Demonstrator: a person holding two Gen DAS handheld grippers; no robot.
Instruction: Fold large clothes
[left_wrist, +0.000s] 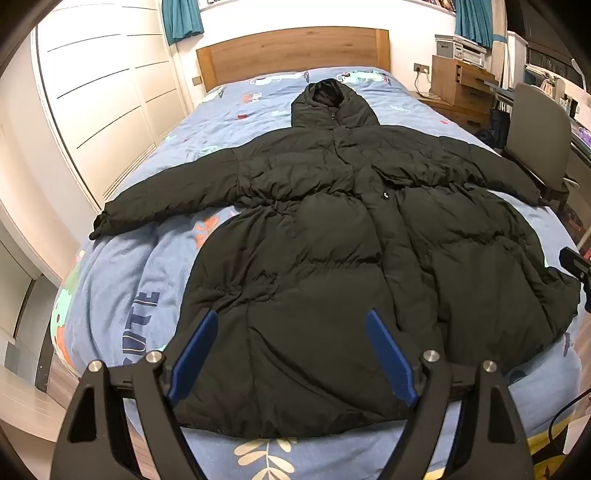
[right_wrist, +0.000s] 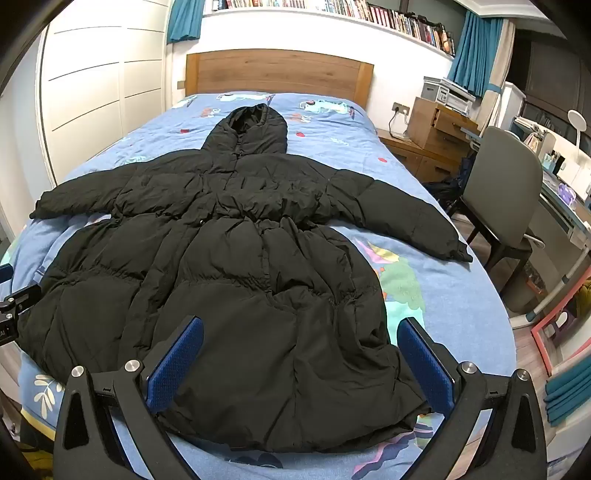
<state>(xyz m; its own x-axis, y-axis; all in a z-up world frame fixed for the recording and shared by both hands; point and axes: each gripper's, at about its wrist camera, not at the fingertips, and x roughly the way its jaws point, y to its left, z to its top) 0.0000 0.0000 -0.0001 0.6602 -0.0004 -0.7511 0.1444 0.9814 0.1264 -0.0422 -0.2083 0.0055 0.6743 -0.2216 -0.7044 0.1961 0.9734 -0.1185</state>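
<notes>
Black puffer coat (left_wrist: 325, 236) lies flat and front-up on the bed (left_wrist: 122, 280), fully unfolded: hood toward the headboard (left_wrist: 291, 51), hem at the foot edge, both sleeves spread out sideways. Nothing folded yet.

Left sleeve (left_wrist: 162, 195) reaches the bed's left edge, cuff right at the edge. Left gripper (left_wrist: 291, 325) hovers above the hem's left half, jaws wide apart, nothing between them, no contact with fabric visible. Right gripper (right_wrist: 301, 332) hovers over the hem's right half, likewise spread wide and empty. Right sleeve (right_wrist: 406, 221) runs out to the bed's right edge, cuff near the edge; a chair (right_wrist: 506, 192) stands just beside that side.

Likely step in hand: first fold, probably sleeves in across the chest, or one side panel over.

Doing it well:
- Coat is thick and slippery, so bite deep into a seam or cuff, not loose shell fabric, or it probably slips out.
- Lift the cuff clear before carrying it inward; dragging probably bunches the quilting.
- Pin the body with the free gripper while the other folds.
- Press trapped air out after each fold, else it springs back.
- Watch the left cuff: it could slide off the edge.
</notes>
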